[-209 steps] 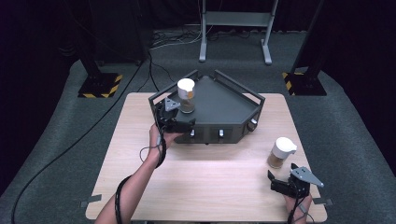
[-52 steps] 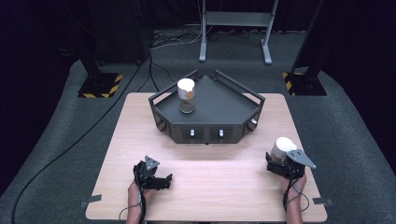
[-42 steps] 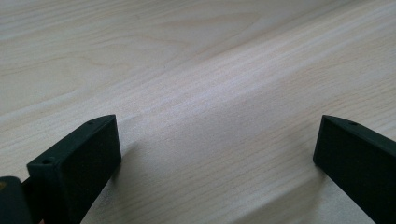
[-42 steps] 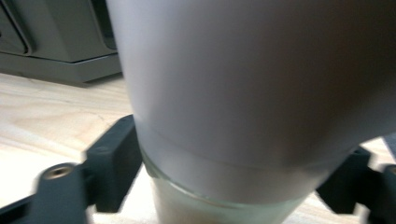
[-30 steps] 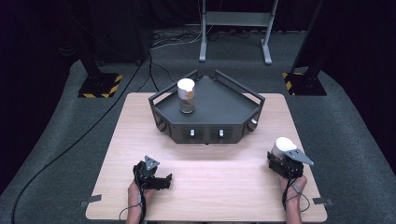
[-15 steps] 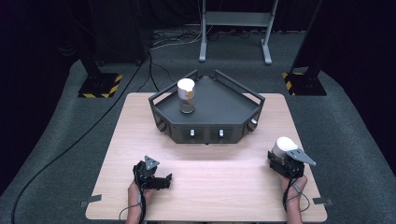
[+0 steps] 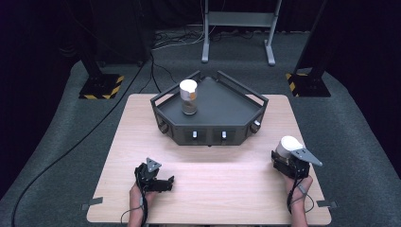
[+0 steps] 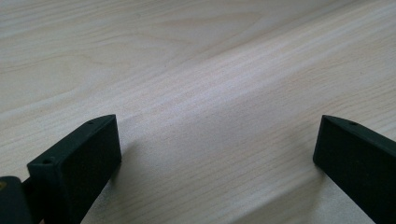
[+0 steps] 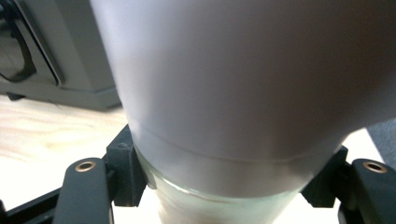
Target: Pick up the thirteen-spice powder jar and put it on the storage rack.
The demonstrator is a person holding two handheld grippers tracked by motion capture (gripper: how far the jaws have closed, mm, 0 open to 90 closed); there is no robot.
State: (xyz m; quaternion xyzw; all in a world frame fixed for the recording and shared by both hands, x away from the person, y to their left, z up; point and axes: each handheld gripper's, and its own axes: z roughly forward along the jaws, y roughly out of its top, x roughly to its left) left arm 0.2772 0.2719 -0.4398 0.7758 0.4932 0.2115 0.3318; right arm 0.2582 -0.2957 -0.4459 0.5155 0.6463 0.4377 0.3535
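Observation:
A glass jar with a white lid [image 7: 188, 97] stands upright in the left part of a black tray [image 7: 227, 106] at the back of the wooden table. A second white-lidded jar [image 7: 286, 144] stands near the table's right edge. My right gripper [image 7: 283, 154] is shut on it; in the right gripper view the jaws press both sides of the glass just under the jar's lid [image 9: 243, 84]. My left gripper [image 7: 168, 183] rests low at the front left, and the left gripper view has the left gripper [image 8: 217, 154] open over bare wood.
The black tray has raised rails and knobs on its front wall [image 7: 208, 136]. The wooden table [image 7: 222, 170] lies bare between my two grippers. Dark stands and cables sit on the floor beyond the table.
My left gripper left the jar on the tray and came back to the table's front left. My right gripper moved forward onto the right jar. Over the last second nothing moved.

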